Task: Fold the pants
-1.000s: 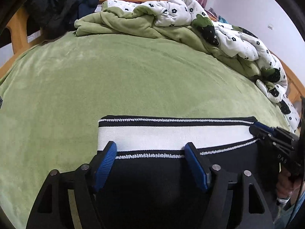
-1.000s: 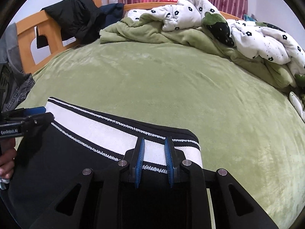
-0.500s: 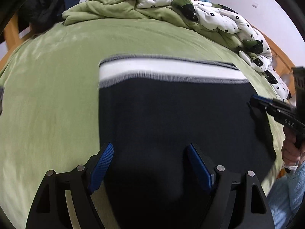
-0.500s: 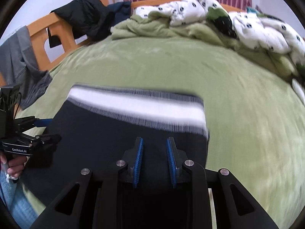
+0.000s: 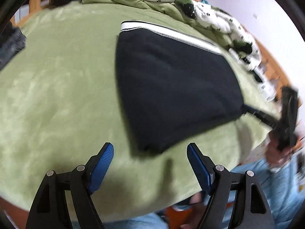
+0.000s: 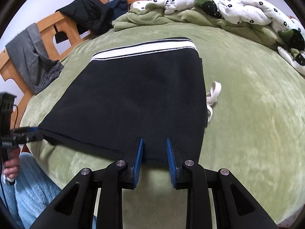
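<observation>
1. Near the bed's (image 6: 247,114) front edge, the folded black pants (image 6: 133,99) lie flat, with the white waistband on the far side
2. Left tool (image 5: 149,146) has its jaws spread wide and holds nothing. It hovers over bare bedspread short of the pants' near corner, so closing there would likely pinch bedding instead
3. Right tool (image 6: 154,140) has its jaws only narrowly apart, with the pants' near hem in the gap. I cannot tell if the pads grip it
4. If only 1 tool lifts the hem, the layers could skew or slide apart
5. A white cord (image 6: 213,93) trails loose past the pants' right side and could snag or end up outside the next fold
6. The rumpled quilt heap (image 6: 209,5) along the far edge limits room beyond the waistband
7. Grey jeans (image 6: 32,57) and a black jacket (image 6: 89,17) hang on the wooden bed frame (image 6: 63,24), well apart from the pants and in nobody's way
</observation>
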